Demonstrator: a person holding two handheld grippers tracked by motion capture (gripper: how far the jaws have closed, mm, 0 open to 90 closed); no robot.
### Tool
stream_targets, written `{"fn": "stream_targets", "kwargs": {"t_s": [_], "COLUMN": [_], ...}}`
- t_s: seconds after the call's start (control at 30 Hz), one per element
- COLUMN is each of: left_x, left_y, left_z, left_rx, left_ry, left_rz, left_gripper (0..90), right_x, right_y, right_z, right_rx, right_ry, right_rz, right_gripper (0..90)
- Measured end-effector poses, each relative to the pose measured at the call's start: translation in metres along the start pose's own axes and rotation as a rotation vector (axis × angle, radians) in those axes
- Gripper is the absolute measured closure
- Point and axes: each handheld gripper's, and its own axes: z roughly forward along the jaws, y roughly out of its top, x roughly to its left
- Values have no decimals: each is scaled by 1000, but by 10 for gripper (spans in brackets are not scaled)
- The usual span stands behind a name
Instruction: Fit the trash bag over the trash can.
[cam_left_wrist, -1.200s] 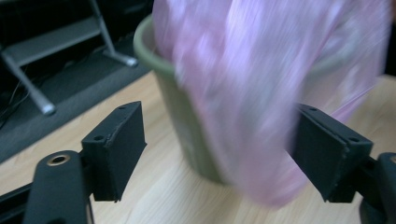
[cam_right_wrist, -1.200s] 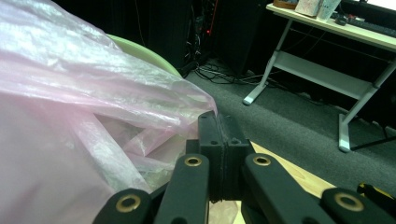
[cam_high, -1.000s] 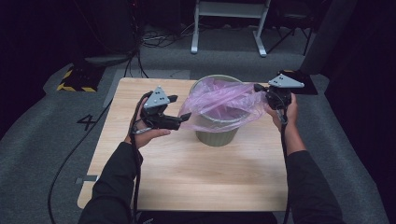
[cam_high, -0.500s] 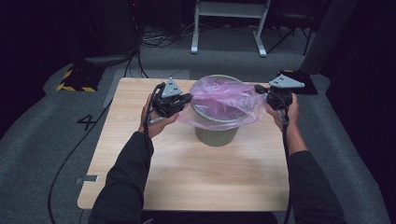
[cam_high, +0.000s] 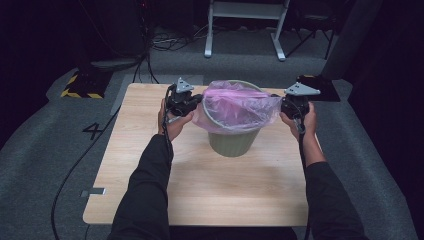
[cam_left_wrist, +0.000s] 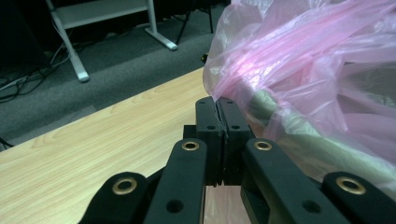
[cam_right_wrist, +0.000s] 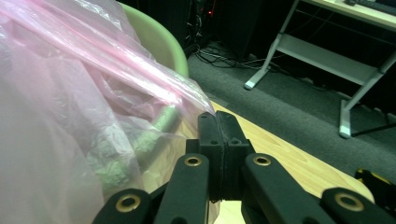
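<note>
A green bin stands on the wooden table, with a pink plastic bag draped loosely over its mouth. My left gripper is at the bag's left edge. In the left gripper view, my left gripper has its jaws shut, pinching the bag's film at their tips, beside the bin's rim. My right gripper is at the bag's right edge. In the right gripper view, my right gripper is likewise shut on the bag, with the bin's rim behind it.
A flat black object lies off the table's far right corner. On the grey floor behind stand a white-legged frame and cables. A yellow-and-black striped block sits at the far left.
My left gripper has moved right from beside the bin to the bag's left edge and gone from open to shut on the film. My right gripper has held still on the bag.
</note>
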Motion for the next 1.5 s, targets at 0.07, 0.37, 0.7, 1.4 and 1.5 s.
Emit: {"fn": "stream_targets", "kwargs": {"t_s": [0.07,0.37,0.7,1.4,1.5], "left_x": [0,-3,-11,-9,-7], "left_y": [0,-5,-19,-9,-10], "left_z": [3,0,-33,-51,-43], "left_rx": [3,-1,13,-63,-60], "left_ry": [-8,-50,-94,-70,-61], "left_rz": [-6,-2,108,110,73], "left_gripper": [885,890,888,861,853], "right_x": [0,0,14,12,11], "right_y": [-1,-11,-18,2,4], "right_z": [1,0,-22,-38,-32], "right_rx": [0,-20,-25,-124,-113], "right_ry": [13,112,211,165,162], "right_rz": [3,57,-1,-26,-1], "right_gripper": [900,900,900,900,878]}}
